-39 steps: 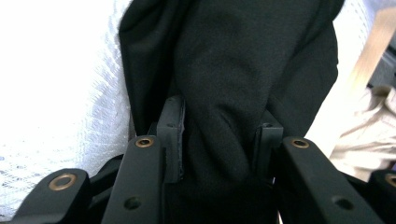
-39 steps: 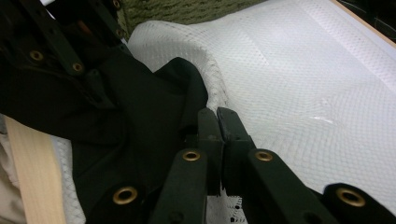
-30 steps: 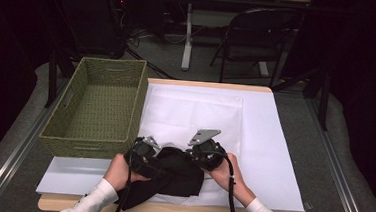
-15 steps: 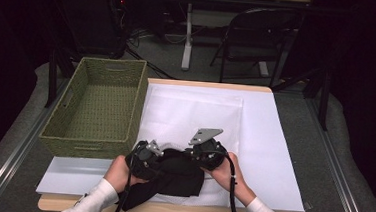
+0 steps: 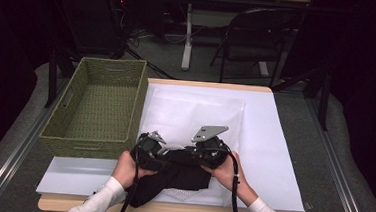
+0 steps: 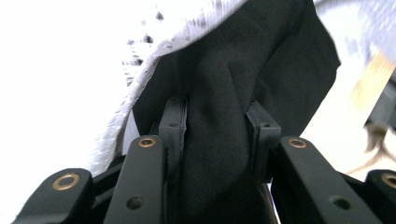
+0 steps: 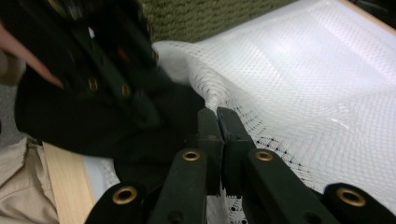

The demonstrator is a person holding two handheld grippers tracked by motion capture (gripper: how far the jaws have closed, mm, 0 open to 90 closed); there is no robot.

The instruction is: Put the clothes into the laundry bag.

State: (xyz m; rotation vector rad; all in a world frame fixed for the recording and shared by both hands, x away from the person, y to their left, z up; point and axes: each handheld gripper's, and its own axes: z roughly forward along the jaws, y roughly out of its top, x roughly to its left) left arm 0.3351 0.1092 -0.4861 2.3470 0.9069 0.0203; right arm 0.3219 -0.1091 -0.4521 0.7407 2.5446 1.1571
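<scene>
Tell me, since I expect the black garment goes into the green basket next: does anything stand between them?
Nothing visible does. The black garment lies at the table's near edge, the green basket up-left with only white mesh beside it.

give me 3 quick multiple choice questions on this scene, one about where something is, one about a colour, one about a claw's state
1. Where is the woven basket?
A. at the table's left side
B. at the table's right side
C. on the chair

2. What colour is the cloth that the claws hold?
A. red
B. black
C. yellow

3. How does the right claw stand?
A. wide open
B. shut, jaws together at the edge of the white mesh
C. lying loose on the floor

Answers:
1 A, the high view shows it left of the white mat.
2 B, the bunched fabric is black in every view.
3 B, the right gripper view shows its jaws pressed together.
</scene>
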